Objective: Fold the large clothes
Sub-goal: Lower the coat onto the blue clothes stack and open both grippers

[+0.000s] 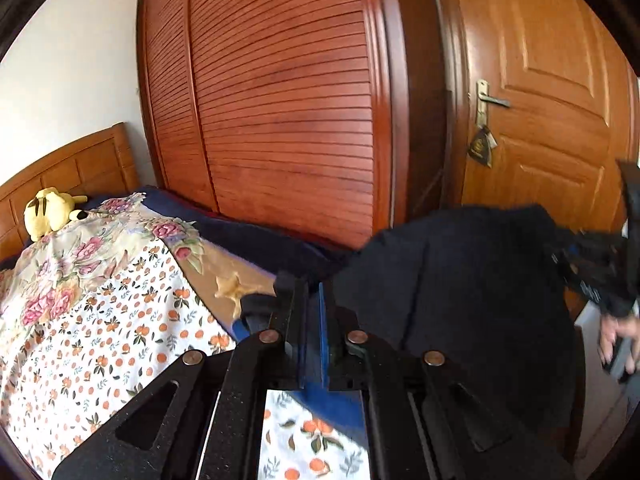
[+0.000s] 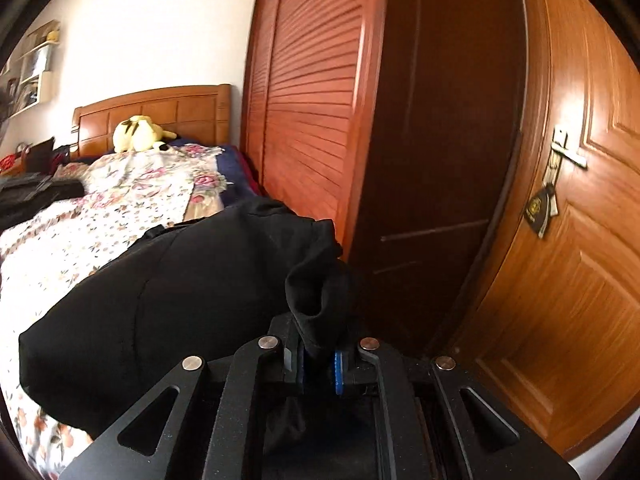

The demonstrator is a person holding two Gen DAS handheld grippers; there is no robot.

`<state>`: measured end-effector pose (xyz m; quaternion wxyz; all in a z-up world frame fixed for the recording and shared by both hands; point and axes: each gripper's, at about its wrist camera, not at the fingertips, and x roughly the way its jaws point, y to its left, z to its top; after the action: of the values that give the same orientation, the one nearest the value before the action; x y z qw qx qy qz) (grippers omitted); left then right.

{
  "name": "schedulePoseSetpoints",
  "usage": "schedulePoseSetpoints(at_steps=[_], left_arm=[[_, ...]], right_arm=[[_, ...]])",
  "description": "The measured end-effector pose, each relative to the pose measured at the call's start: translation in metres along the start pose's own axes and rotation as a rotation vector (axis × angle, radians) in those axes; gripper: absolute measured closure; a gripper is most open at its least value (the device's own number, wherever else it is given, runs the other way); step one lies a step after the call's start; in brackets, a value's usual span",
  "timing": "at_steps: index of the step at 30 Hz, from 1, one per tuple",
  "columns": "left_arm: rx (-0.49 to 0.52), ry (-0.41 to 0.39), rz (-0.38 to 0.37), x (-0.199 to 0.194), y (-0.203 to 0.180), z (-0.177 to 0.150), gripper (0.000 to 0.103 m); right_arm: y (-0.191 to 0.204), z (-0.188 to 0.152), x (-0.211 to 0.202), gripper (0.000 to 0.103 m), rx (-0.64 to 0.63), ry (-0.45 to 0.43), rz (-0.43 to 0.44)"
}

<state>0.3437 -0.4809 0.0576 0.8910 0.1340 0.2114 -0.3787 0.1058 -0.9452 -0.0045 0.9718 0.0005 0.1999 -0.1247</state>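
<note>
Black garment pinched betw both grippers' fingers, stretched above bed

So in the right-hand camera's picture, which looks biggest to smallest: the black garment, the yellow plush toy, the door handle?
As they appear in that view:
1. black garment, by far the largest, though it hangs close to the lens.
2. yellow plush toy, far back on the bed, so it looks small.
3. door handle, smallest.

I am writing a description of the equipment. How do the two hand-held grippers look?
Both the left gripper and the right gripper are matte black, with flat angular linkage arms, triangular cut-outs and round metal pivot pins. Their fingers are black with blue pads. No cables show.
</note>
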Motion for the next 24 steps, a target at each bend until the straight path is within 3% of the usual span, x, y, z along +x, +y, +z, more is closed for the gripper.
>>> schedulePoseSetpoints(at_steps=[2, 5, 7, 8, 9, 10, 12, 13, 18, 24], left_arm=[[0.018, -0.011, -0.01, -0.014, -0.002, -0.01, 0.097], [0.015, -0.016, -0.031, -0.036, -0.009, -0.028, 0.097], [0.0, -0.011, -0.041, -0.047, -0.007, -0.04, 0.096], [0.0, -0.01, -0.043, -0.051, -0.006, -0.046, 0.087], [0.002, -0.015, -0.052, -0.055, -0.005, -0.051, 0.066], [0.003, -0.026, -0.064, -0.064, -0.004, -0.057, 0.057], [0.0, -0.035, -0.07, -0.074, -0.001, -0.065, 0.024], [-0.003, -0.039, -0.075, -0.079, -0.001, -0.069, 0.017], [-0.033, -0.042, -0.091, -0.104, 0.0, -0.085, 0.0], [-0.055, -0.087, -0.087, -0.136, -0.001, -0.101, 0.0]], right_arm=[[-0.002, 0.003, -0.002, 0.077, 0.019, 0.002, -0.01], [-0.005, 0.001, -0.016, 0.061, 0.039, 0.0, -0.051], [0.001, 0.002, -0.02, 0.059, 0.049, -0.015, -0.045], [0.002, 0.004, -0.026, 0.059, 0.05, -0.025, -0.038], [0.006, 0.008, -0.034, 0.058, 0.044, -0.045, -0.048], [0.011, 0.012, -0.043, 0.055, 0.035, -0.066, -0.062], [0.021, 0.015, -0.06, 0.05, 0.018, -0.102, -0.071], [0.028, 0.02, -0.067, 0.047, 0.013, -0.117, -0.072], [0.066, 0.03, -0.068, 0.047, -0.059, -0.075, 0.033], [0.068, 0.032, -0.035, 0.047, -0.07, 0.05, 0.027]])
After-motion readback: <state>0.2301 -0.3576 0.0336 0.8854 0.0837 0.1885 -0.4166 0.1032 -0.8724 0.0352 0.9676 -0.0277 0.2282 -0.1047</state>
